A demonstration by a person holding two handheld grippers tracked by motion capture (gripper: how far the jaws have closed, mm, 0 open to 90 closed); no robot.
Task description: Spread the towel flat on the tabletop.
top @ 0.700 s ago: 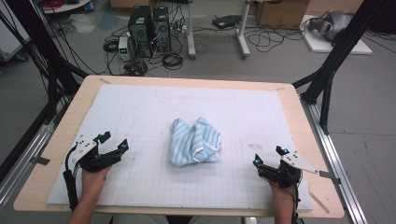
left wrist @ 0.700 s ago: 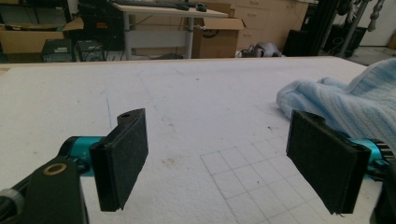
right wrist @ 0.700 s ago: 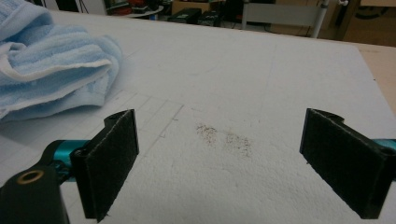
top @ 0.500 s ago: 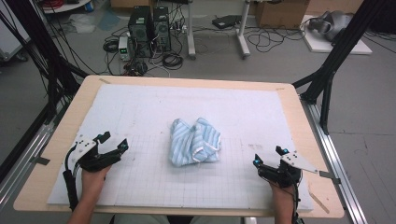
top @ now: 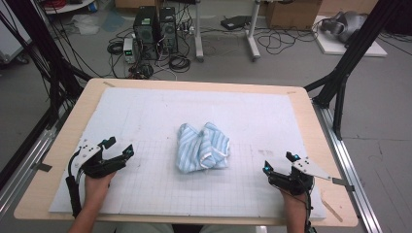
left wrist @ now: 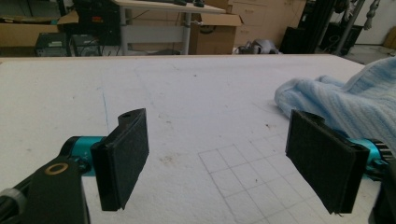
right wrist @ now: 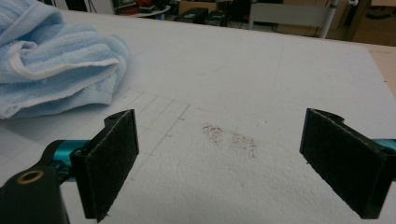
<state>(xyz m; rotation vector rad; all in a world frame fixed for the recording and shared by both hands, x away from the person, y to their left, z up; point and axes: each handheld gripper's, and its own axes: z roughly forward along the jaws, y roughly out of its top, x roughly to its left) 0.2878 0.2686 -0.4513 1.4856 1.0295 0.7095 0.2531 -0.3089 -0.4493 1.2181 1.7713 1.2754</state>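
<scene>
The crumpled light-blue striped towel lies mid-table, unmoved over the last moment. Left claw and right claw remain wide open, well apart either side of the towel; no grasp begun.

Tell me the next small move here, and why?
Probably bring both grippers in toward the towel. It lies crumpled mid-mat, while the left gripper and right gripper sit open, wide of it on either side, touching nothing.
</scene>
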